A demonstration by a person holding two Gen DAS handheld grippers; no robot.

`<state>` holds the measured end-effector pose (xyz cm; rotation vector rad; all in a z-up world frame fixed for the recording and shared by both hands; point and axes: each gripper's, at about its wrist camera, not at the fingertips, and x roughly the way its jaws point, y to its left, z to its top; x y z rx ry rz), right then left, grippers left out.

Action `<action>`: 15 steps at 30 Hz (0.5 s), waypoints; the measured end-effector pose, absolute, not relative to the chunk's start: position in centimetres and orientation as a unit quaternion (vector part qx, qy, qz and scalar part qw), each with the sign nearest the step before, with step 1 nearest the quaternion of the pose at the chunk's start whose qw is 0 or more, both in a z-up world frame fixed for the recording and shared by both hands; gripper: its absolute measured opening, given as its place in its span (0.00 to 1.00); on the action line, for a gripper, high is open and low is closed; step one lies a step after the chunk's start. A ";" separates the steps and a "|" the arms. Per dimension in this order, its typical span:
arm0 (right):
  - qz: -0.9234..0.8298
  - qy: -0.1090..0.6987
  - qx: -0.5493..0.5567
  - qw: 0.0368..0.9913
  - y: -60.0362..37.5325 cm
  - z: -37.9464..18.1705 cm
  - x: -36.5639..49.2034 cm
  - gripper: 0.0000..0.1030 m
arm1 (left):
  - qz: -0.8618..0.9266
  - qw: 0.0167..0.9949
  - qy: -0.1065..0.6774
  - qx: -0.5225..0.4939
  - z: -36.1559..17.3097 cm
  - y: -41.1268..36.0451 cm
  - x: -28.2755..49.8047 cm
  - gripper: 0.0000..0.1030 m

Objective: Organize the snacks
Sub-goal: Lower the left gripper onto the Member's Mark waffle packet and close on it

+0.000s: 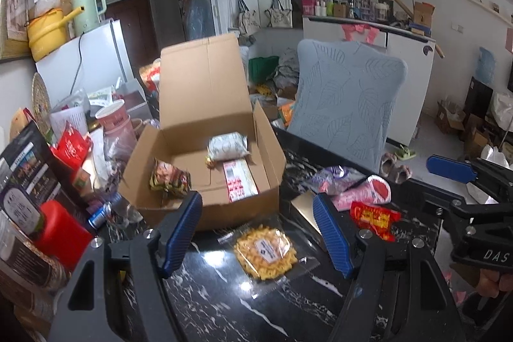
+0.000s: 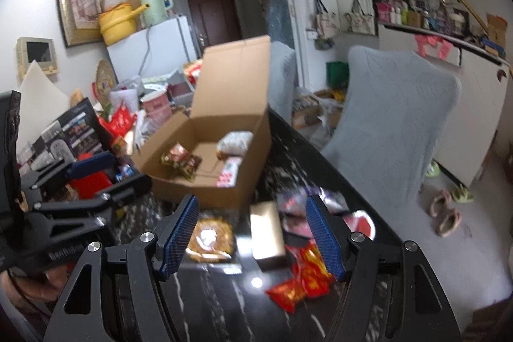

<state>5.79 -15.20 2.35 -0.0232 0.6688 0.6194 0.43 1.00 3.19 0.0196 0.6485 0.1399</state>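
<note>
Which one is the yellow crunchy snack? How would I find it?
Find the open cardboard box on the black marble table. Just in front of it lies a clear packet of yellow curly bits with a white sticker, the only see-through pack.

Black worktop (image 1: 224, 303) with white marbling, brown cardboard box (image 1: 208, 207), yellow snack pack (image 1: 264, 250), red wrapper (image 1: 373, 217), blue ribbed claw pads (image 1: 333, 236)

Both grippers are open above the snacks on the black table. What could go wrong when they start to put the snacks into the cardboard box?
1. The yellow snack pack lies flat in slippery clear wrap; the left gripper may slide off it.
2. The red packets, gold box and purple bags lie close together, so the right gripper might grab two.
3. The box lid stands upright and could get knocked.
</note>
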 end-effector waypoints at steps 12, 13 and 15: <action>0.266 0.363 -0.004 0.893 -17.4 -2.5 5.5 0.68 | 0.019 0.926 0.377 -0.019 -2.5 0.0 1.0 0.69; 0.265 0.367 -0.005 0.892 -17.4 -3.0 5.5 0.68 | 0.010 0.925 0.378 -0.026 -3.1 -0.2 0.9 0.69; 0.261 0.377 -0.005 0.889 -17.4 -3.9 5.6 0.68 | 0.005 0.924 0.382 -0.031 -3.8 -0.5 1.0 0.69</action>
